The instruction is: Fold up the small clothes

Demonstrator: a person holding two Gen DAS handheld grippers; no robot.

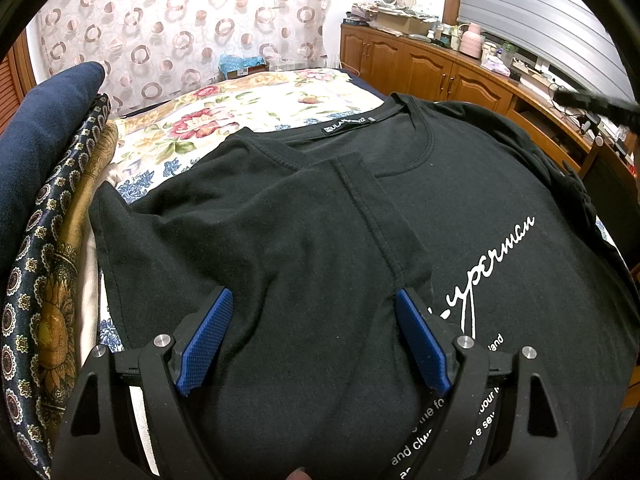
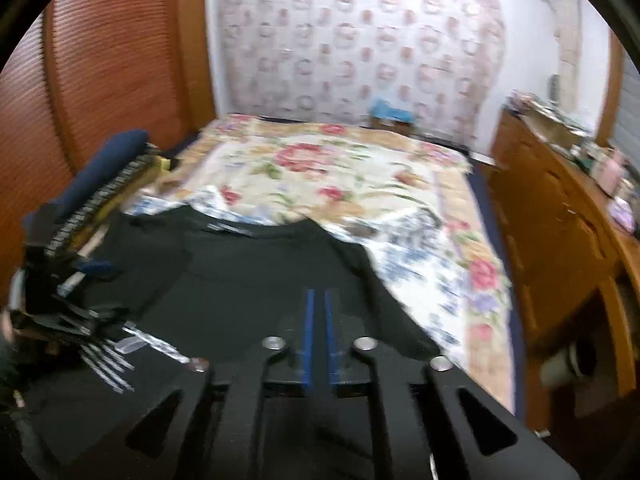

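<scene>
Lying under the wide-open left gripper (right gripper nearly closed, empty), the black T-shirt has one sleeve folded.

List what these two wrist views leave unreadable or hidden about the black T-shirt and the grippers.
- Black T-shirt print, left wrist view: the first letter and the small lines are covered by the left gripper and its frame.
- Shirt hem: cut off by the bottom edge in both views.
- Right gripper, right wrist view: motion blur; a narrow gap shows, but whether cloth is pinched is unclear.
- Collar label: too small to read.
</scene>
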